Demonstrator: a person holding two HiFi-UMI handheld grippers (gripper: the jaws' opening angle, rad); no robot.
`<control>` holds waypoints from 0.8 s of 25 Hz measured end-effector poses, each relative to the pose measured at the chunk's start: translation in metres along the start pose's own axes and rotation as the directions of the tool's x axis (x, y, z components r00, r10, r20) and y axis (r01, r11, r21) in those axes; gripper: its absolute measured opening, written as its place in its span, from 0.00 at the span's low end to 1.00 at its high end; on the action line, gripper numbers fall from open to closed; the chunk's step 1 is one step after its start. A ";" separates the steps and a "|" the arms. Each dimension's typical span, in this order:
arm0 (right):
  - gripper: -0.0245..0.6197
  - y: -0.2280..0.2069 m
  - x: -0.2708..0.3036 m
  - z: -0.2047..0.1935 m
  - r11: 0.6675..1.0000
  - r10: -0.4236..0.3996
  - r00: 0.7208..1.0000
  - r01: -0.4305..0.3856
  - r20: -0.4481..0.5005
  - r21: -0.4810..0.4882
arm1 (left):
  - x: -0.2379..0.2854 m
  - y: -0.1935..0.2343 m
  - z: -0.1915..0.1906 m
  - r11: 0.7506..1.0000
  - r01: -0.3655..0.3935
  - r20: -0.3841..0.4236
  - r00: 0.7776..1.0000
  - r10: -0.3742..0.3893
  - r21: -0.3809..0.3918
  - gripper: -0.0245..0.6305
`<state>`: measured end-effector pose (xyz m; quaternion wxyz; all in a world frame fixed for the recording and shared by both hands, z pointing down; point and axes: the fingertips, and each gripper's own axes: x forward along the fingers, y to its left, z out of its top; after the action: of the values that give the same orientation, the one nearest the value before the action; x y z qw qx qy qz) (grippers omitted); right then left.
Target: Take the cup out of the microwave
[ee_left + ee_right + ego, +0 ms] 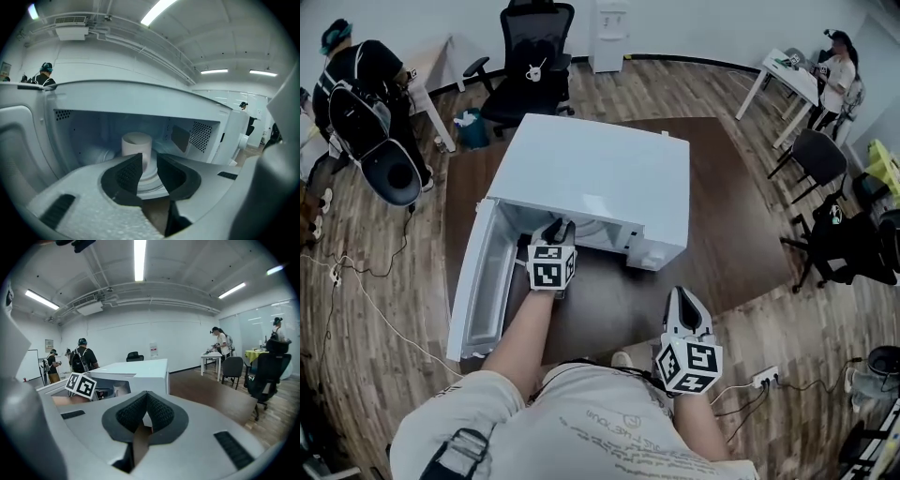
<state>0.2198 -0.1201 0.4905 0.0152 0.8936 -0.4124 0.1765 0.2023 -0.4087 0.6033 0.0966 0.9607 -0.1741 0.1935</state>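
The left gripper's (149, 161) fingers stood narrowly apart before the white cylindrical cup (137, 145) in the boxy white microwave (600, 178); it seemed light, rigid, slick, best pinched mid-wall; the right gripper's (146, 399) fingers met.

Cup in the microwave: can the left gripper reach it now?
Probably yes: the door is open, the left gripper faces the cup with jaws apart, and nothing stands between them.
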 end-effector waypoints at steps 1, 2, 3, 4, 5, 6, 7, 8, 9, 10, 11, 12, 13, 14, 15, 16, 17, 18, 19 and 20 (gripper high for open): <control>0.06 -0.002 -0.002 -0.002 1.000 -0.016 1.000 0.016 -0.002 0.006 | 0.005 0.001 -0.002 1.000 0.007 -0.007 1.000 -0.007 0.000 0.18; 0.06 -0.004 -0.003 -0.004 1.000 -0.029 1.000 0.029 -0.004 0.011 | 0.010 0.002 -0.003 1.000 0.016 -0.014 1.000 -0.016 -0.002 0.18; 0.06 -0.005 -0.004 -0.006 0.999 -0.041 0.999 0.041 -0.008 0.015 | 0.015 0.002 -0.005 1.000 0.022 -0.022 1.000 -0.022 0.000 0.18; 0.06 -0.006 -0.005 -0.007 0.998 -0.052 0.999 0.052 -0.012 0.017 | 0.019 0.003 -0.006 1.000 0.026 -0.031 0.999 -0.026 0.005 0.18; 0.06 -0.006 -0.006 -0.009 0.998 -0.062 0.998 0.062 -0.015 0.018 | 0.023 0.003 -0.007 1.000 0.029 -0.039 0.999 -0.028 0.011 0.18; 0.06 -0.007 -0.007 -0.010 0.997 -0.072 0.997 0.072 -0.018 0.021 | 0.027 0.004 -0.009 0.999 0.031 -0.046 0.998 -0.030 0.016 0.19; 0.06 -0.009 -0.008 -0.011 0.996 -0.082 0.996 0.082 -0.020 0.024 | 0.030 0.004 -0.011 0.999 0.034 -0.053 0.998 -0.033 0.019 0.19; 0.06 -0.011 -0.009 -0.012 0.995 -0.092 0.996 0.092 -0.021 0.028 | 0.034 0.004 -0.013 0.999 0.038 -0.060 0.998 -0.037 0.023 0.19; 0.06 -0.012 -0.010 -0.013 0.994 -0.102 0.995 0.102 -0.022 0.032 | 0.038 0.005 -0.014 0.999 0.043 -0.068 0.997 -0.041 0.026 0.19; 0.06 -0.013 -0.010 -0.014 0.993 -0.111 0.994 0.111 -0.022 0.036 | 0.043 0.005 -0.016 0.998 0.048 -0.078 0.996 -0.046 0.029 0.19; 0.06 -0.014 -0.009 -0.014 0.992 -0.119 0.993 0.120 -0.022 0.039 | 0.047 0.006 -0.017 0.998 0.055 -0.087 0.995 -0.052 0.031 0.19; 0.06 -0.015 -0.009 -0.014 0.991 -0.127 0.992 0.128 -0.023 0.040 | 0.050 0.006 -0.017 0.998 0.061 -0.093 0.994 -0.057 0.031 0.19; 0.06 -0.015 -0.009 -0.013 0.990 -0.134 0.991 0.135 -0.023 0.039 | 0.053 0.006 -0.017 0.997 0.065 -0.097 0.993 -0.062 0.028 0.19; 0.06 -0.016 -0.009 -0.014 0.989 -0.141 0.990 0.142 -0.024 0.038 | 0.056 0.007 -0.016 0.997 0.068 -0.097 0.993 -0.065 0.024 0.19; 0.06 -0.016 -0.009 -0.014 0.988 -0.147 0.989 0.148 -0.024 0.037 | 0.057 0.007 -0.015 0.997 0.070 -0.097 0.993 -0.068 0.020 0.18; 0.06 -0.017 -0.009 -0.014 0.987 -0.154 0.988 0.154 -0.024 0.038 | 0.059 0.008 -0.015 0.997 0.074 -0.096 0.993 -0.072 0.016 0.18; 0.06 -0.018 -0.010 -0.015 0.986 -0.160 0.987 0.161 -0.023 0.039 | 0.060 0.008 -0.016 0.997 0.079 -0.096 0.992 -0.077 0.014 0.17; 0.06 -0.019 -0.010 -0.015 0.985 -0.167 0.986 0.167 -0.023 0.040 | 0.061 0.008 -0.016 0.996 0.084 -0.096 0.992 -0.082 0.014 0.16; 0.06 -0.021 -0.011 -0.015 0.984 -0.173 0.985 0.174 -0.022 0.041 | 0.063 0.007 -0.017 0.996 0.089 -0.096 0.992 -0.087 0.016 0.16; 0.06 -0.022 -0.011 -0.015 0.983 -0.180 0.983 0.180 -0.022 0.040 | 0.064 0.007 -0.016 0.996 0.092 -0.095 0.991 -0.090 0.018 0.16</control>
<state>0.2244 -0.0950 0.5038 0.0162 0.9257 -0.3261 0.1910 0.2495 -0.4297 0.6449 0.1028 0.9585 -0.1232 0.2357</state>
